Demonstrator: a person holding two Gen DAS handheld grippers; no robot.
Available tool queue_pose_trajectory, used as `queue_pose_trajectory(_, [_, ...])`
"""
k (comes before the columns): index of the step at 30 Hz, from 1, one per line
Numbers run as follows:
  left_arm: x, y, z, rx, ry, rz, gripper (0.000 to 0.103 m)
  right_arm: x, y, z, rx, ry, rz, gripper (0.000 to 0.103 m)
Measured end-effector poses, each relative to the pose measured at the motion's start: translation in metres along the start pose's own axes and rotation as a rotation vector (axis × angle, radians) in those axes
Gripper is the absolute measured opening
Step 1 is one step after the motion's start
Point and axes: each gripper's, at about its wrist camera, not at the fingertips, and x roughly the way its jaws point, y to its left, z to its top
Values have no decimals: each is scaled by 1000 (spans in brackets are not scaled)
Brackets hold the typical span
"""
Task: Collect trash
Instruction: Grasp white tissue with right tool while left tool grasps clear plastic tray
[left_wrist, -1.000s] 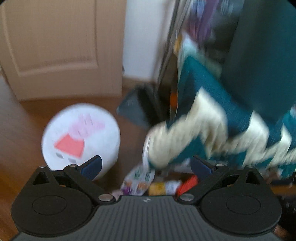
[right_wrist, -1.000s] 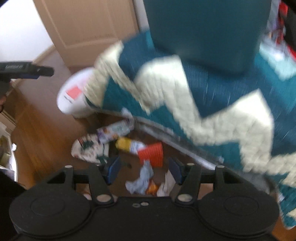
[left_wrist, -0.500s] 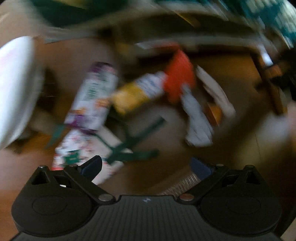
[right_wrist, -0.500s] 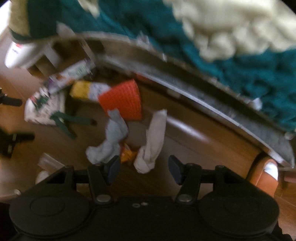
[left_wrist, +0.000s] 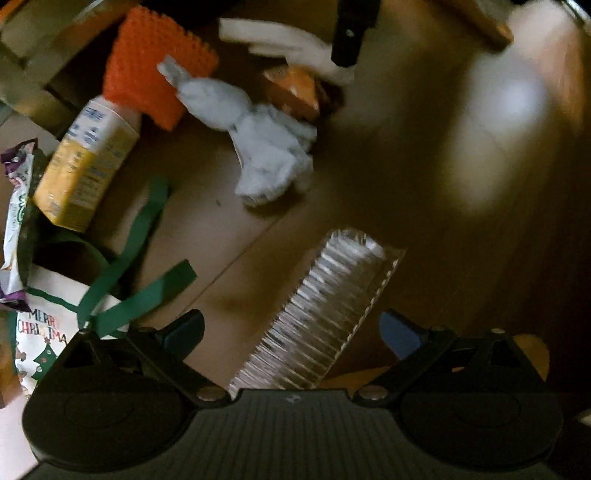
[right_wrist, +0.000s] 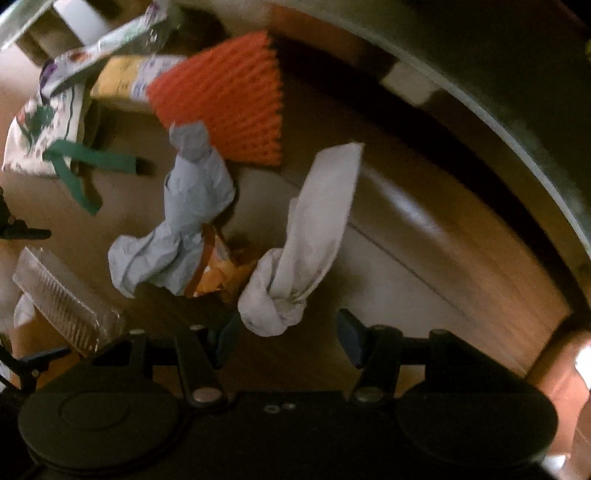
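Two crumpled tissues (right_wrist: 177, 229) (right_wrist: 306, 240) (one bluish), one orange mat (right_wrist: 229, 96).

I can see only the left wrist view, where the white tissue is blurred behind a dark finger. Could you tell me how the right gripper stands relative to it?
Observer: The right gripper is open. The knotted end of the white tissue lies between its fingers, apparently not yet pinched.
Operator: Thank you. Is anything lying on that tissue?
Observer: Nothing I can see. The orange wrapper sits right beside the knot, but it is tucked partly under the grey tissue instead.
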Motion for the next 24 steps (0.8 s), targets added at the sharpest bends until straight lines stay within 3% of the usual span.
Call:
queue_pose_trajectory(7, [25, 1, -2, -21, 68, -13, 65, 29, 3, 9, 8, 55, 17, 56])
queue_pose_trajectory(12, [27, 6, -4, -48, 62, -11, 60, 32, -2, 17, 42, 42, 37, 53])
queue_pose_trajectory(14, [25, 9, -3, -78, 57, -17, 59, 33, -2, 19, 46, 54, 24, 28])
queue_pose_trajectory(24, [-18, 36, -3, -162, 22, 43, 49, -15, 14, -1, 47, -11, -17, 25])
